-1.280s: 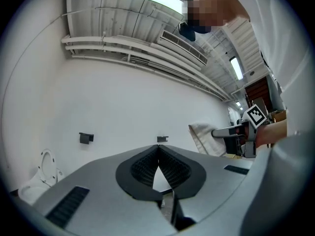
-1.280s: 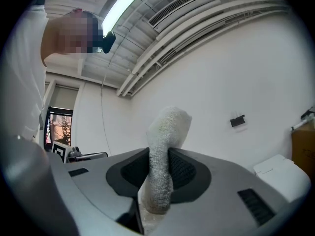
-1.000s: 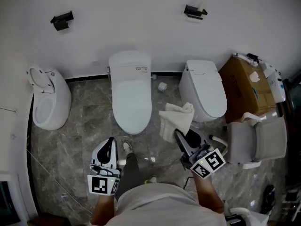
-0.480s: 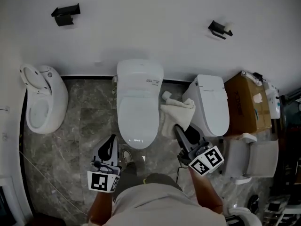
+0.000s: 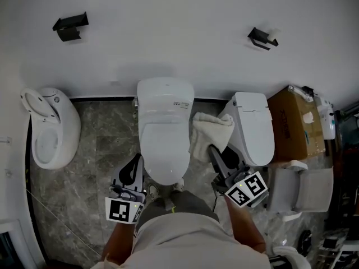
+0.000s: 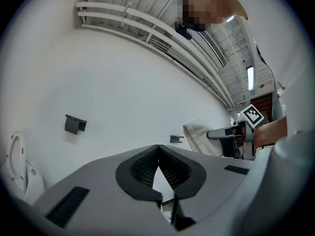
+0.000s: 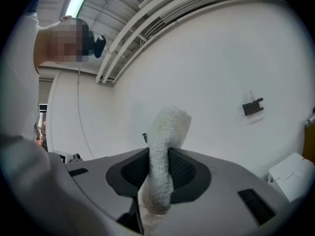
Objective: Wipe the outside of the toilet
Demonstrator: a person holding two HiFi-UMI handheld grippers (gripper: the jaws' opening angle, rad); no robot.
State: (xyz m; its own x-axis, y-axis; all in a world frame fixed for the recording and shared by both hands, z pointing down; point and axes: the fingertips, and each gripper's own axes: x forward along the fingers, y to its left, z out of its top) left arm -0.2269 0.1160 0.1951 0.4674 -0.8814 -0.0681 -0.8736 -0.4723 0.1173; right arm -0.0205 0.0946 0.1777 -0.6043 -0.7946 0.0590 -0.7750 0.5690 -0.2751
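Toilet, head view: the toilet [image 5: 164, 128] stands at the middle against the white wall [image 5: 168, 32]. It is smooth, glossy and white, with a rounded closed lid and a boxy back part.
Floor, head view: the floor [image 5: 106, 144] is grey stone with a marbled, veined look.
Neighbours, head view: a second toilet [image 5: 255, 128], white and squarer, stands just to the right. A white oval fixture [image 5: 47, 128] with its lid up is well apart on the left. A brown cardboard box [image 5: 294, 122] sits beyond the second toilet.
Towel, head view: a pale, nubbly terry towel [image 5: 210, 132] hangs bunched between the two toilets, by the first one's right flank. Whether it touches the porcelain I cannot tell.
Grippers, head view: the left gripper [image 5: 137, 160] is at the toilet's front left edge. The right gripper [image 5: 213, 150] points at the towel.

Jaws, left gripper view: the left gripper's [image 6: 158, 147] ribbed black pads meet at their tips, with nothing between them.
Background, left gripper view: a small black holder [image 6: 75, 124] is fixed to the matt white wall. The towel [image 6: 202, 137] hangs from the right gripper [image 6: 212, 133] at the right.

Jaws, right gripper view: the right gripper [image 7: 158, 155] has its jaws clamped on the towel [image 7: 170, 127]. They stand only the fabric's thickness apart.
Towel, right gripper view: a thick looped-pile fold rises above the dark ribbed pads, with more cloth hanging below.
Background, right gripper view: another black holder [image 7: 252, 107] is on the wall, and a white corner of the second toilet [image 7: 293, 173] shows at lower right.
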